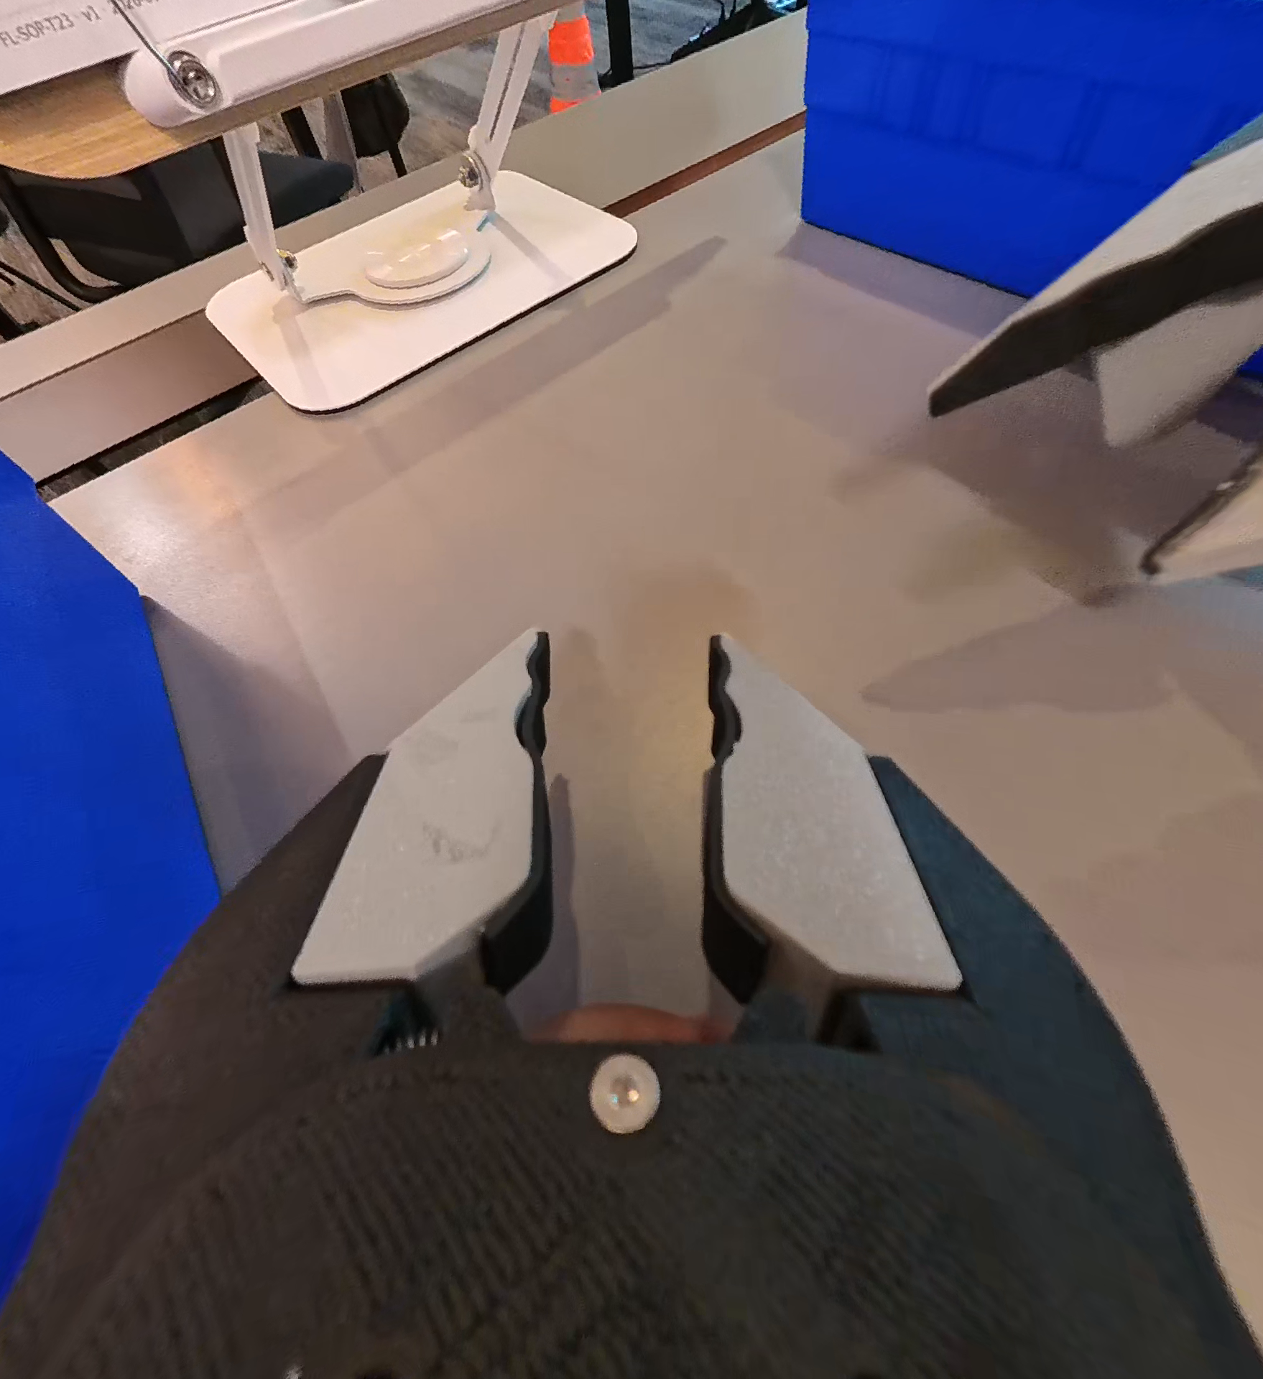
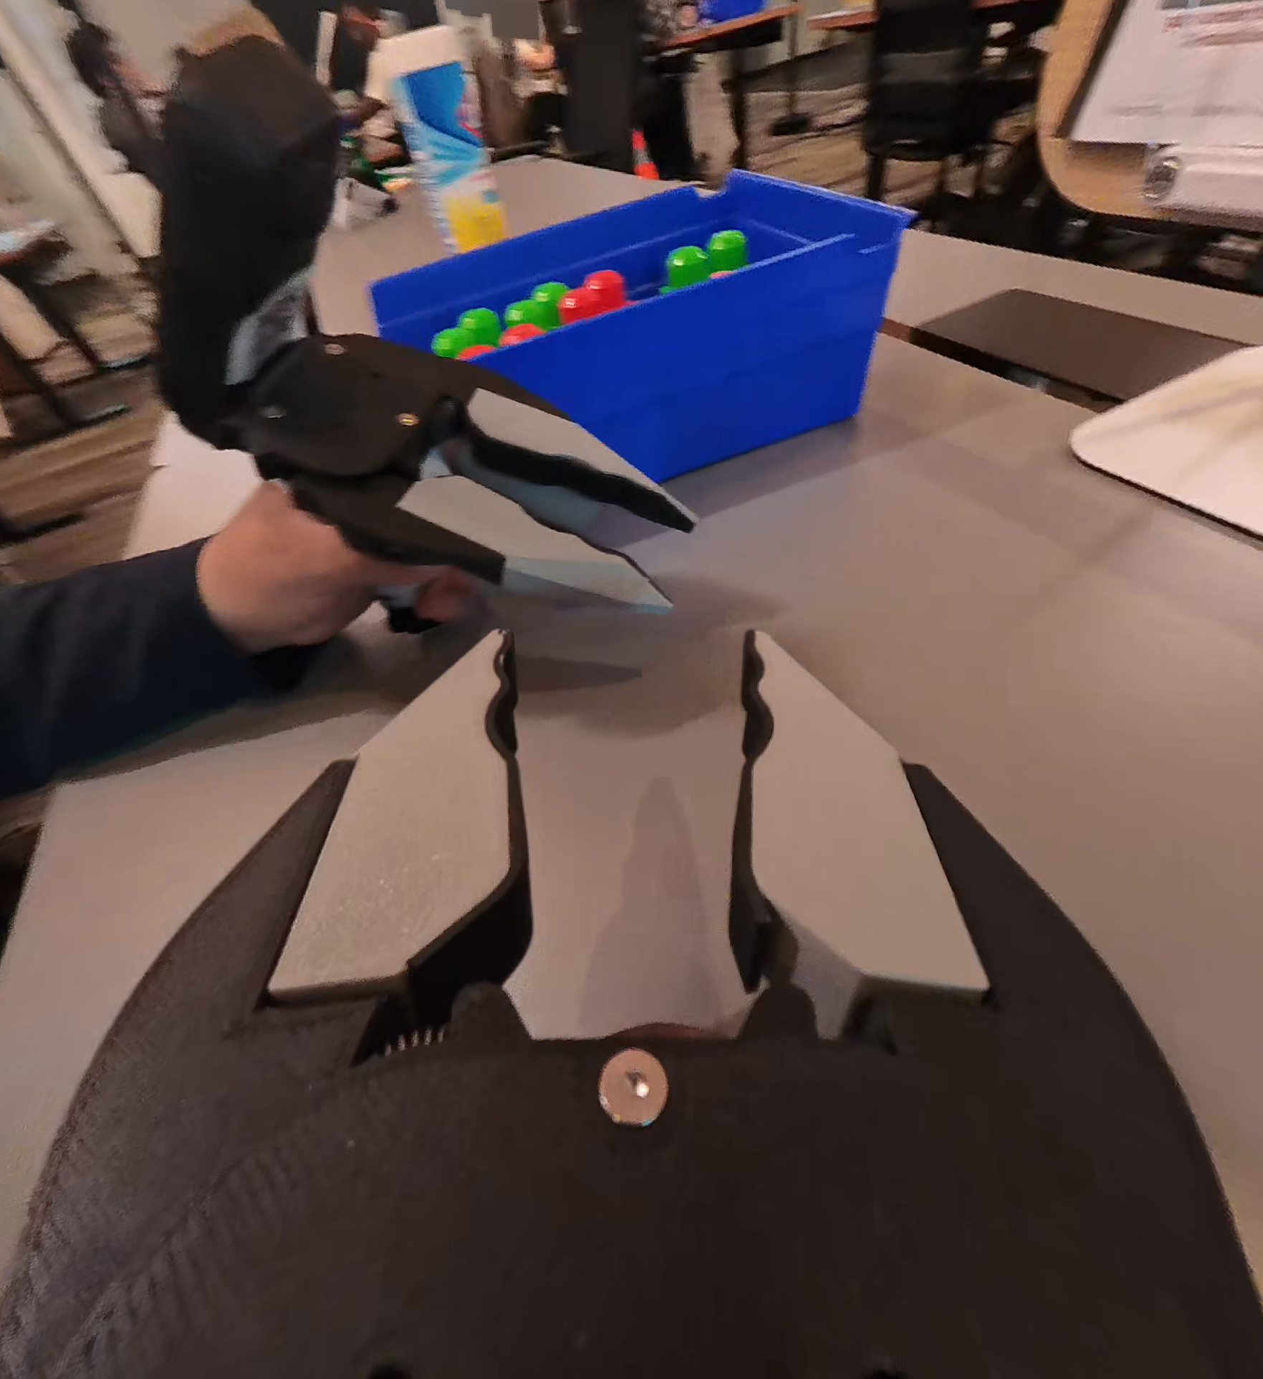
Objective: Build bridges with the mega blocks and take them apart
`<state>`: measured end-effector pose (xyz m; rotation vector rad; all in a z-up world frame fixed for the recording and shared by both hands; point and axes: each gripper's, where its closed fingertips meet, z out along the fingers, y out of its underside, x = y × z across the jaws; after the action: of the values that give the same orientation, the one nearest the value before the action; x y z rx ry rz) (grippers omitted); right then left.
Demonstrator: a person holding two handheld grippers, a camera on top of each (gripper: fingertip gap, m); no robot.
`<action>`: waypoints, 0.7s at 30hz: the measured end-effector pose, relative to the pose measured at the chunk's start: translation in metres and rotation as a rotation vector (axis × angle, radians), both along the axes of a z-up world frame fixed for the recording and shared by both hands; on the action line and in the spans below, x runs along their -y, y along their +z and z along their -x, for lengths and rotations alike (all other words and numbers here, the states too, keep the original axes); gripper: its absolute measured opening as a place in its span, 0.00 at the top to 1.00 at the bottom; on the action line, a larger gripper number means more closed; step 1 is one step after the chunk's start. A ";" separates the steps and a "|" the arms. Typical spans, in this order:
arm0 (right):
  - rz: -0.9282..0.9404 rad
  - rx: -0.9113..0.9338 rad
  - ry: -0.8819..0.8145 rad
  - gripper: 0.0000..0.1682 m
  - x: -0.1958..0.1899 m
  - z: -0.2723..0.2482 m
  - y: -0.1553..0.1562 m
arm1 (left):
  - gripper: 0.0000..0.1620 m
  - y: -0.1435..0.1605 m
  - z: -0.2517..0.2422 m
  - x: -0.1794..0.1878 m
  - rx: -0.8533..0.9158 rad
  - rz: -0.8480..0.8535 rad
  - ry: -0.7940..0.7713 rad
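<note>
The red and green mega blocks [image 2: 584, 302] lie in a blue bin [image 2: 688, 373] on the grey surface [image 2: 987, 597]. Nearer, the left gripper [image 1: 628, 649] and right gripper [image 2: 628, 645] hover with jaws parted, both empty and touching nothing.

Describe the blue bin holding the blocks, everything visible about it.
The blue plastic bin is a rectangular open-topped tub with smooth walls that taper slightly toward the base and a notched rim at its far end. It stands upright on the grey table, beyond both grippers, and nothing grips it. Inside lie green and red studded blocks, their rounded tops just clearing the rim. A tall white-and-blue canister stands behind it.
</note>
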<state>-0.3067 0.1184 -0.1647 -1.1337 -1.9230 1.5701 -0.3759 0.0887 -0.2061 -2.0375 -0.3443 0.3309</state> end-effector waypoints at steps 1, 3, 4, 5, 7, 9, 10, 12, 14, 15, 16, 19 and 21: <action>-0.012 0.012 -0.031 0.64 -0.002 0.003 -0.004 | 0.75 -0.001 0.001 0.000 0.000 0.005 0.003; -0.045 0.053 -0.091 0.62 -0.008 0.010 -0.014 | 0.74 -0.003 0.002 0.001 0.001 0.018 0.006; -0.054 0.075 -0.117 0.61 -0.010 0.013 -0.019 | 0.74 -0.003 0.003 0.002 0.001 0.020 0.010; -0.055 0.084 -0.138 0.60 -0.012 0.016 -0.020 | 0.74 -0.003 0.004 0.002 0.003 0.016 0.011; -0.038 0.081 -0.173 0.58 -0.012 0.023 -0.018 | 0.74 -0.003 0.004 0.002 0.014 0.010 0.012; -0.041 0.090 -0.189 0.58 -0.009 0.029 -0.018 | 0.74 -0.007 0.006 0.002 0.021 0.021 0.017; -0.058 0.088 -0.195 0.58 -0.006 0.031 -0.019 | 0.74 -0.008 0.006 0.002 0.026 0.026 0.018; -0.112 0.069 -0.206 0.58 -0.004 0.031 -0.023 | 0.74 -0.008 0.006 0.002 0.026 0.023 0.018; -0.148 0.042 -0.195 0.59 0.000 0.027 -0.024 | 0.74 -0.006 0.005 0.002 0.018 0.017 0.018; -0.152 0.031 -0.180 0.59 0.004 0.024 -0.023 | 0.74 -0.006 0.005 0.002 0.016 0.017 0.017; -0.154 0.024 -0.169 0.59 0.007 0.022 -0.023 | 0.74 -0.006 0.005 0.002 0.014 0.021 0.018; -0.190 0.024 -0.170 0.59 0.008 0.020 -0.026 | 0.74 -0.008 0.003 0.002 0.005 0.032 0.015; -0.218 0.018 -0.178 0.59 0.006 0.019 -0.028 | 0.74 -0.007 0.002 0.001 -0.005 0.033 0.011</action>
<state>-0.3262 0.1120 -0.1930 -1.1904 -1.8935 1.2286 -0.3775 0.0878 -0.2134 -2.0675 -0.3496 0.3506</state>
